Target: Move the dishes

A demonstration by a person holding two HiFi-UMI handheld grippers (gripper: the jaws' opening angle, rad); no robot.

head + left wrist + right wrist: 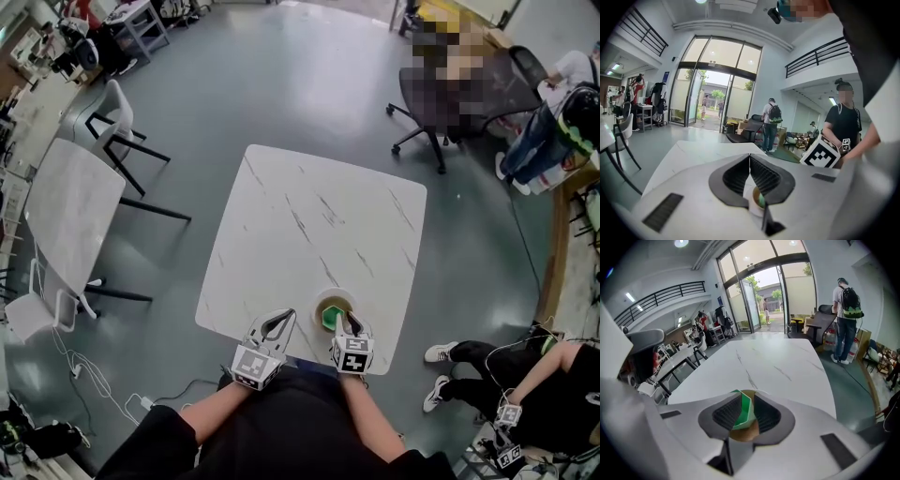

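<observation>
A small white dish (337, 299) with a tan inside stands near the front edge of the white marble table (309, 216). A green dish (329, 319) sits in it. My right gripper (348, 326) is shut on the green dish's thin wall (743, 413), seen in the right gripper view between the ribbed pads (765, 414) with the tan inside (745, 433) below. My left gripper (277, 324) is just left of the white dish, jaws shut with nothing in them. In the left gripper view the closed jaws (750, 161) half hide the white dish (751, 202) and the green one (761, 200).
A second marble table (70, 202) with white chairs (112, 117) stands at the left. A black office chair (441, 94) is beyond the table's far right corner. A person sits on the floor at the right (525, 366). Another with a backpack (846, 301) stands past the table's far end.
</observation>
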